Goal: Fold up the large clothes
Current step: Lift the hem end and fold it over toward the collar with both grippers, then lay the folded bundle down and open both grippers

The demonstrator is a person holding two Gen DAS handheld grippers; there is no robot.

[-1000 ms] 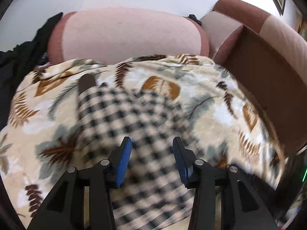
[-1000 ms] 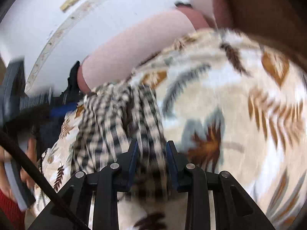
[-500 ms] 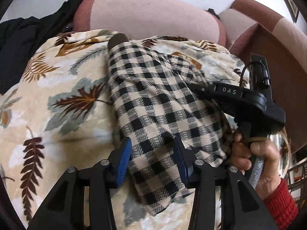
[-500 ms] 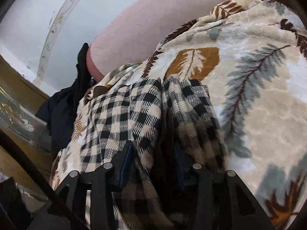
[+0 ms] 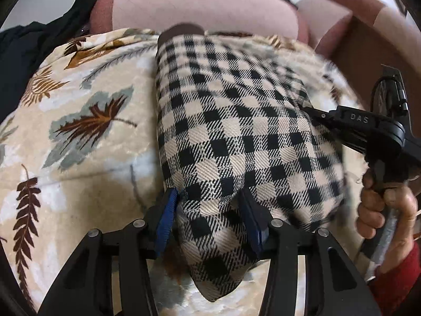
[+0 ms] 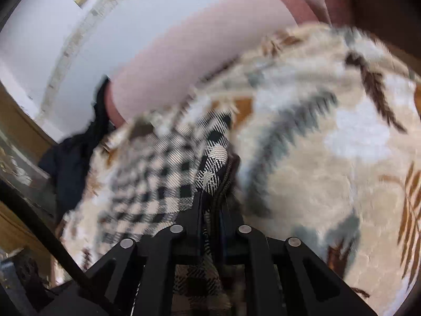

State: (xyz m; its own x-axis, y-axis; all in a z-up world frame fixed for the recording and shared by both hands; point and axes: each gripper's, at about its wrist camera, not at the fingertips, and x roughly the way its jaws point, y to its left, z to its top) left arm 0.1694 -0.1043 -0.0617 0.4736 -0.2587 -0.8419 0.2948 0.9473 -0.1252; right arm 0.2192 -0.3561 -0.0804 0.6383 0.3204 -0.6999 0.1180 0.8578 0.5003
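A black-and-cream checked garment [image 5: 231, 131] lies folded lengthwise on a leaf-patterned blanket [image 5: 79, 137] over a sofa. My left gripper [image 5: 210, 221] is open, its blue-padded fingers [image 5: 165, 221] straddling the garment's near end, which bulges between them. My right gripper [image 6: 213, 205] is shut on the garment's [image 6: 163, 181] right edge; it shows in the left wrist view [image 5: 315, 117] at the right, held by a hand. The right wrist view is blurred by motion.
The pink sofa backrest [image 5: 205, 8] runs behind the blanket, with a brown armrest [image 5: 368, 52] at the right. A dark garment [image 5: 23, 52] lies at the left end of the sofa. A white wall [image 6: 65, 39] is behind.
My left gripper has moved in over the garment's near end, which now sits between its fingers. My right gripper has closed on the garment's edge and is moving.
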